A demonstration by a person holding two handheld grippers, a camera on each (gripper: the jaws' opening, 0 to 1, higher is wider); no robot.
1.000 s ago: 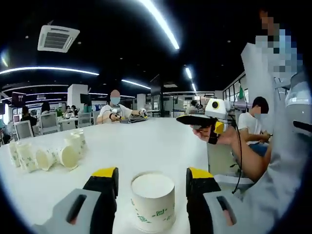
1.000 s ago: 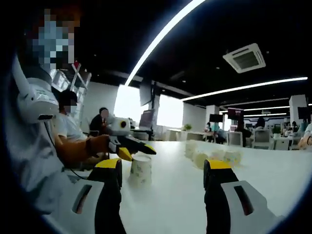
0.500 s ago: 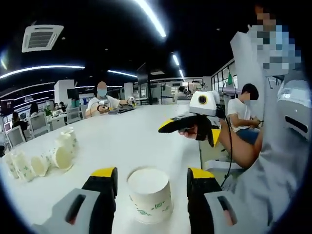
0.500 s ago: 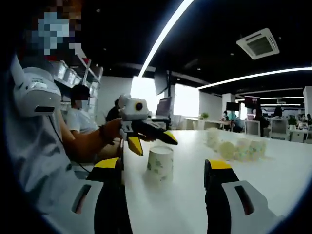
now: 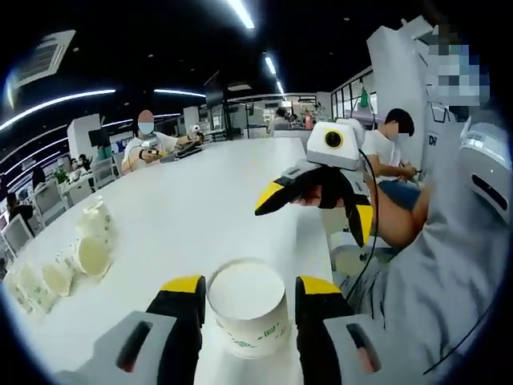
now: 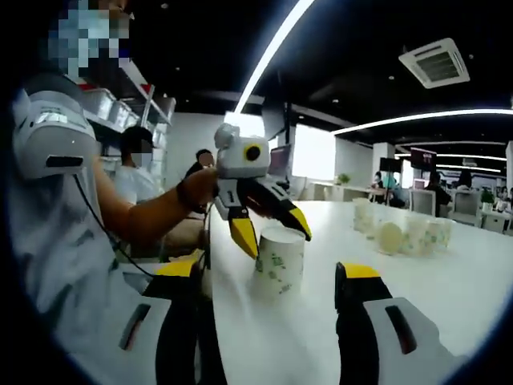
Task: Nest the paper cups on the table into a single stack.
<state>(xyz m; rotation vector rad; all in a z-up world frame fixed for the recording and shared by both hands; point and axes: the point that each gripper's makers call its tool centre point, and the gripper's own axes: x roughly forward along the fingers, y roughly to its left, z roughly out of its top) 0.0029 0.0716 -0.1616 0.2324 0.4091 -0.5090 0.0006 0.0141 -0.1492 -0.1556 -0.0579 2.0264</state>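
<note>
A large open hall with a dark ceiling [image 5: 160, 32] is seen. Long white light strips [image 6: 276, 44] are fitted across that ceiling, and a square air-conditioning cassette [image 6: 437, 62] is recessed in it beside one strip. Below the ceiling, a long white table [image 5: 200, 192] extends away into the room. At the far end of the table a seated person in a face mask [image 5: 146, 138] is observed. Chairs [image 5: 84, 188] are lined along one side of the table. Bright windows [image 6: 314, 151] are noted on the far wall beyond the table. White pillars [image 5: 86, 132] stand behind the chairs.
</note>
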